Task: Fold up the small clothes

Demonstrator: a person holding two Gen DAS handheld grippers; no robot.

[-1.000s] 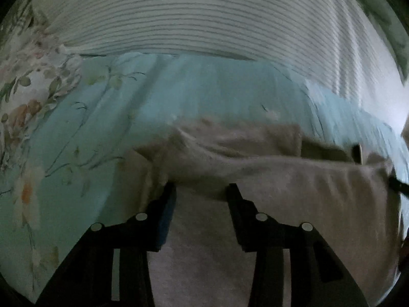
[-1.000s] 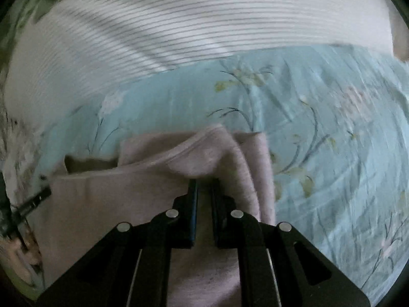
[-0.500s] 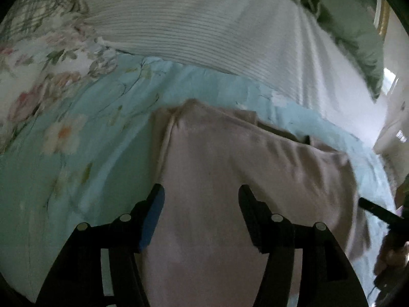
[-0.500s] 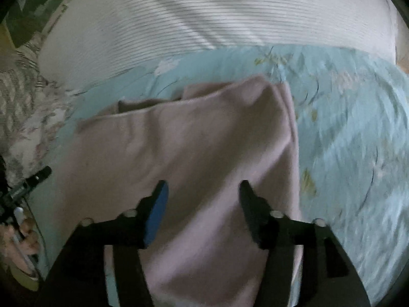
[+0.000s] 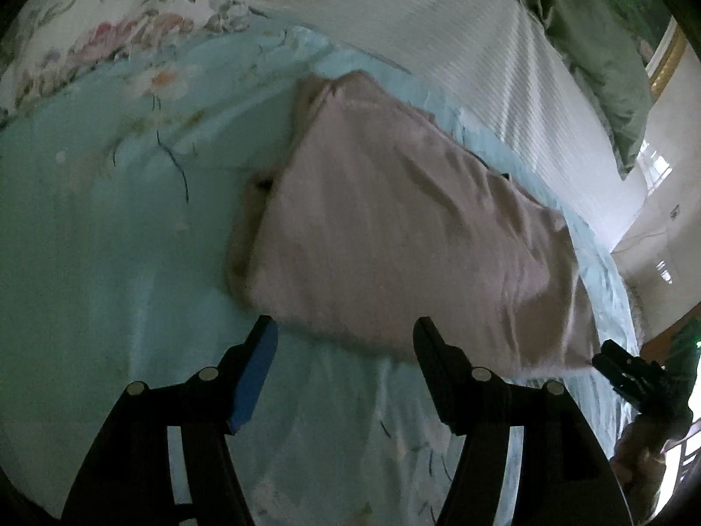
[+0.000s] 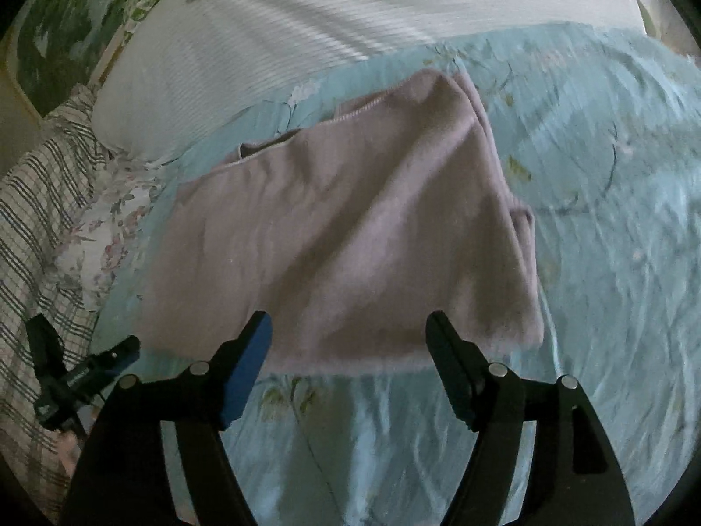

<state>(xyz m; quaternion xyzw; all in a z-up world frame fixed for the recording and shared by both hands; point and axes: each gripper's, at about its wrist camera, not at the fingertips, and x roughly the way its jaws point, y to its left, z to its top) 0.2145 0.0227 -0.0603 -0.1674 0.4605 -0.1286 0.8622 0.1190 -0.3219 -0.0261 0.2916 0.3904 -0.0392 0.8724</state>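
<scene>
A pinkish-beige small garment [image 5: 407,228] [image 6: 350,228] lies folded on the light blue floral bed cover [image 5: 109,241] [image 6: 613,219]. My left gripper [image 5: 344,322] hovers open just short of the garment's near edge, with nothing between its fingers. My right gripper [image 6: 348,318] hovers at the same near edge; its jaws are opening and hold nothing. In the left wrist view the right gripper's tip [image 5: 626,368] shows at the garment's right corner. The right wrist view catches the left gripper [image 6: 87,372] at the lower left, beside the cloth.
A white striped pillow [image 5: 438,22] [image 6: 306,13] lies beyond the garment. A green pillow [image 5: 604,65] sits at the far right, white floral bedding [image 5: 109,22] at the far left, and plaid fabric [image 6: 39,219] along the left edge.
Both grippers let go of the garment's far edge, opened, and drew back to its near edge. The garment now lies folded flat on the cover.
</scene>
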